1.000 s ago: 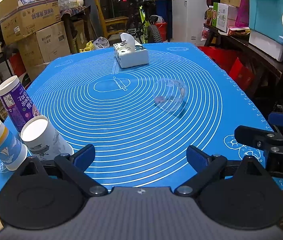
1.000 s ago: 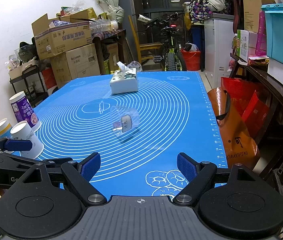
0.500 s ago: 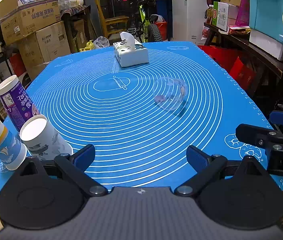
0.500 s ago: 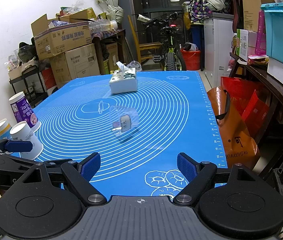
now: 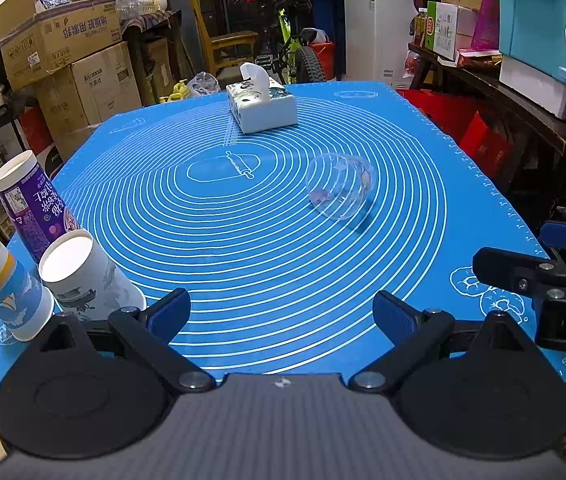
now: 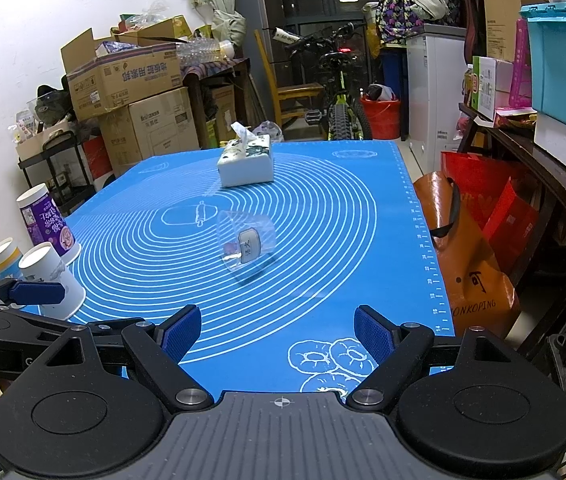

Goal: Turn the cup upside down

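A clear plastic cup lies on its side on the blue mat, right of the mat's middle. It also shows in the right wrist view, with a small label on its wall. My left gripper is open and empty, low over the near edge, well short of the cup. My right gripper is open and empty, also near the front edge. The right gripper's body shows at the right of the left wrist view.
Three paper cups stand upside down at the mat's left front: a purple one, a white one and a blue one. A tissue box sits at the back. Boxes, a bicycle and bins surround the table.
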{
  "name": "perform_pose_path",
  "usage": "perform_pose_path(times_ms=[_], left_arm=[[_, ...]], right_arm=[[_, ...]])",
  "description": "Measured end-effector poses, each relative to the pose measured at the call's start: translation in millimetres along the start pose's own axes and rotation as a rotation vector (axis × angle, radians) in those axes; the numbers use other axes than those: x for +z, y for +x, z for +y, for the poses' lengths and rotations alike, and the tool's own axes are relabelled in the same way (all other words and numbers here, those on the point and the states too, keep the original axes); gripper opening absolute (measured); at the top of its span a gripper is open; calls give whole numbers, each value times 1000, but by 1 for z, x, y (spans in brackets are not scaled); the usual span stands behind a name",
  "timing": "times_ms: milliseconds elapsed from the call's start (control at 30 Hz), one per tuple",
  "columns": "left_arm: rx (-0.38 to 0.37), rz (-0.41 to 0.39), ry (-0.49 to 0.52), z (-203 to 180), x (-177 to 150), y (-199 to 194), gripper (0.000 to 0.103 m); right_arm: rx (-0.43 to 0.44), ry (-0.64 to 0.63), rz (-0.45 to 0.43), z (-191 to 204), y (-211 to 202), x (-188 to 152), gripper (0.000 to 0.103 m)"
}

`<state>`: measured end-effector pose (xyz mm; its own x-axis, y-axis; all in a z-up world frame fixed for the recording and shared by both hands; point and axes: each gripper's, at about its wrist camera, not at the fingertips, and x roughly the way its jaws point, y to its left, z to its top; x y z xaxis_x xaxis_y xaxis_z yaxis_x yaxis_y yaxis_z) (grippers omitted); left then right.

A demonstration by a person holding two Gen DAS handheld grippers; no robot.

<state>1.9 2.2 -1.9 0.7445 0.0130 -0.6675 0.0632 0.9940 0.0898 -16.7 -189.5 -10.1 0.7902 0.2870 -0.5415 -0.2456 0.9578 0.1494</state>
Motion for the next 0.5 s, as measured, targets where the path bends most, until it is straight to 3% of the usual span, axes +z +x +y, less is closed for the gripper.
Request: perform_pose_path(times_ms=[500], left_arm=[[8,7,8,1,-4,3,97]], right_arm=[[2,2,3,0,1,0,86]])
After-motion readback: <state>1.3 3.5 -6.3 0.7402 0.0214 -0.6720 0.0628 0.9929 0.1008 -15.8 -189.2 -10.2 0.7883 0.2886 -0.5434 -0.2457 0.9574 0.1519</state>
